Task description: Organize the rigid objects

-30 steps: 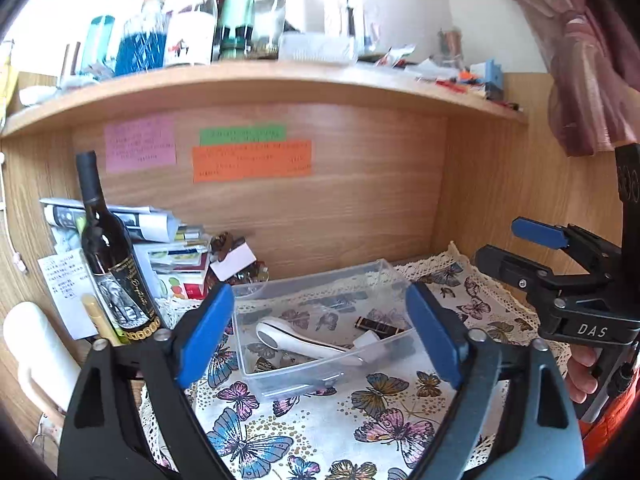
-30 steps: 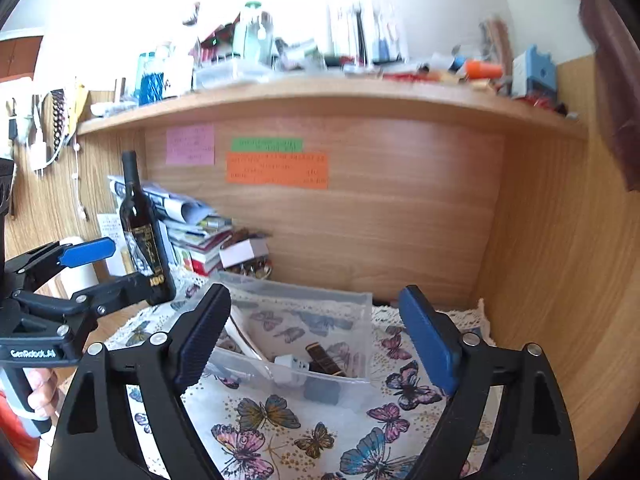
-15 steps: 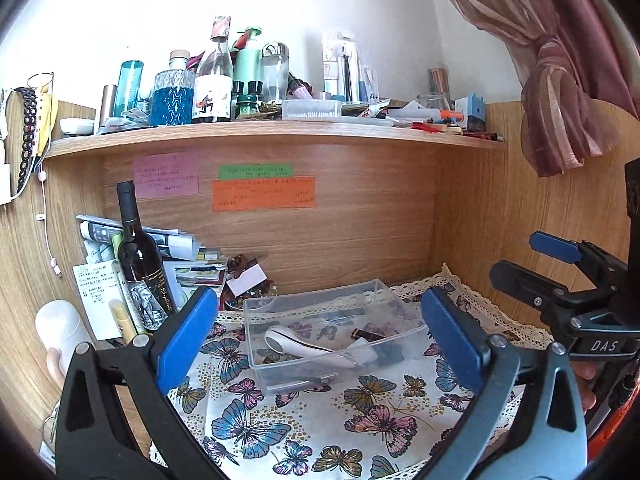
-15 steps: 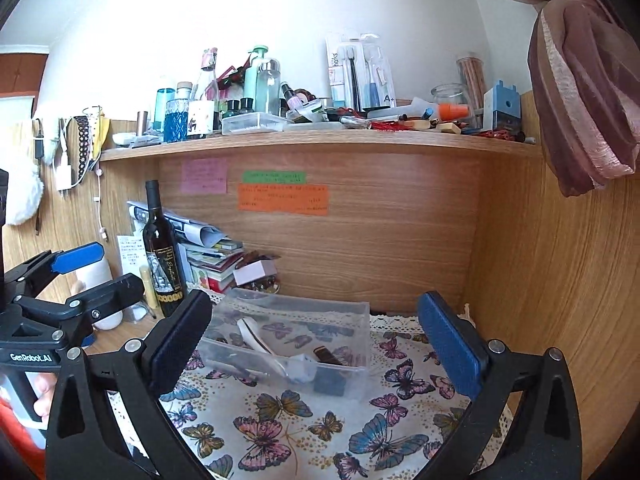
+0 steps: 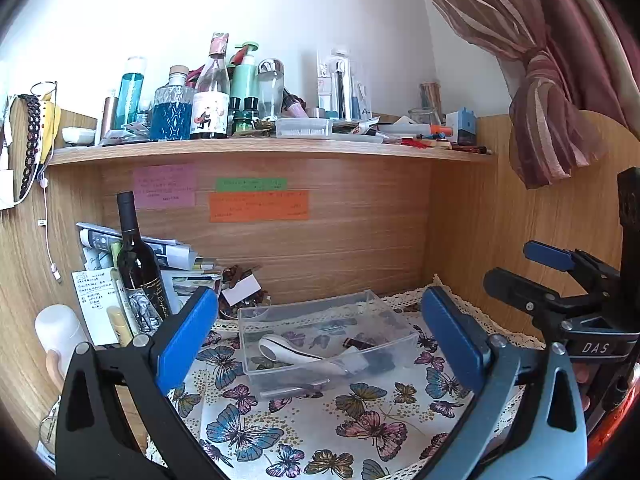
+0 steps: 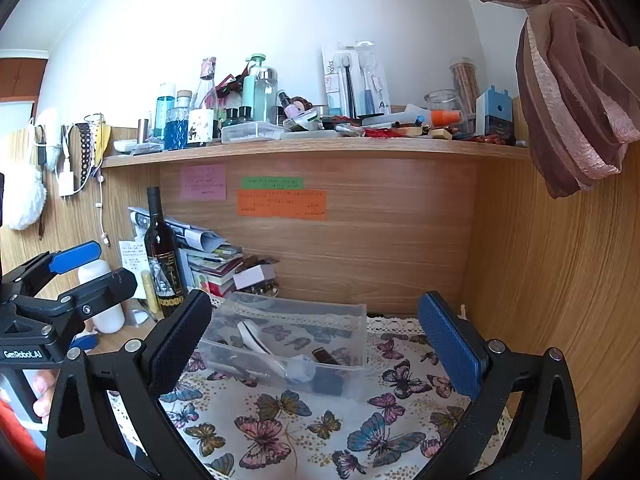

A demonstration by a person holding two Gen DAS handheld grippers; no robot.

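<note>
Where the butterfly-print cloth (image 5: 320, 420) with its lace edge covers the desk, a clear plastic bin (image 5: 320, 336), rectangular and thin-walled, sits at centre. Inside lie a smooth white curved handle (image 5: 296, 354) and a small dark tube (image 5: 354, 344). Far left stands a dark glass bottle (image 5: 138, 264) beside stacked papers (image 5: 176, 256). Left gripper (image 5: 316, 344): blue pads spread wide, released, holding nothing, held level above the near cloth. Right gripper (image 6: 316, 352): likewise spread, empty, touching nothing, facing the bin.
</note>
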